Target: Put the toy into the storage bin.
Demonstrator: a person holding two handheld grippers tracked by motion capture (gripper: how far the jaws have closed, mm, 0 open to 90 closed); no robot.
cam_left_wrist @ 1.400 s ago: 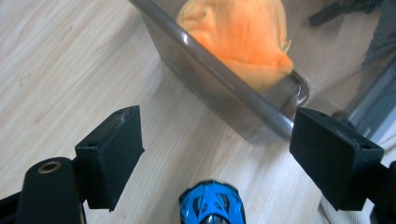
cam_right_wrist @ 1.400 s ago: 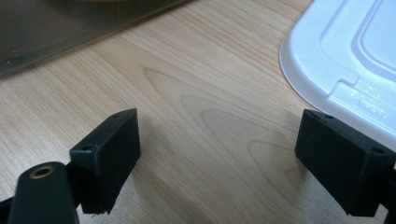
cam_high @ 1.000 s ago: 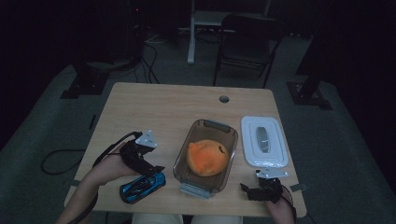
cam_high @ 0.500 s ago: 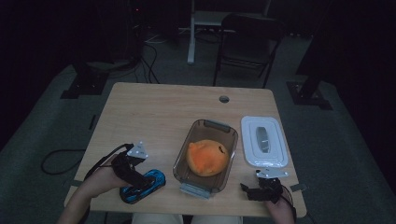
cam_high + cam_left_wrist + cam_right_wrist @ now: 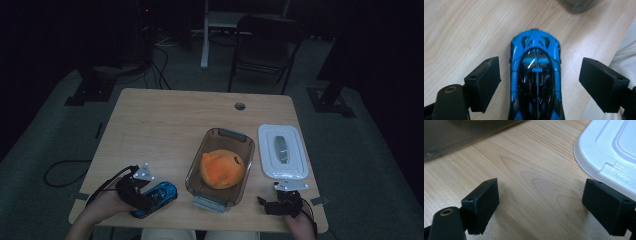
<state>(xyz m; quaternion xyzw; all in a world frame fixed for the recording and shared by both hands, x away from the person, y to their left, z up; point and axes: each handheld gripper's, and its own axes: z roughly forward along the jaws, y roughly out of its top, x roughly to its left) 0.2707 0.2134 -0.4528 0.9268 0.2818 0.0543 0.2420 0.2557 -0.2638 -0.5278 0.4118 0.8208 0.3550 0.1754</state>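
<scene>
In the left gripper view, the blue toy car (image 5: 535,80) is seen lying on the table (image 5: 165,125) between the spread jaws of the left gripper (image 5: 541,82), neither pad touching it. From the high view, the car is placed just left of the clear container (image 5: 220,167) holding an orange lump (image 5: 222,169). The right gripper (image 5: 544,202), jaws apart over bare wood, is framed beside the white lid (image 5: 611,152)

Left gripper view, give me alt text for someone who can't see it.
A blue toy car lies on a light wooden table, between the open black jaws of the left gripper, which stand clear of its sides. A dark container edge shows at the top.
</scene>
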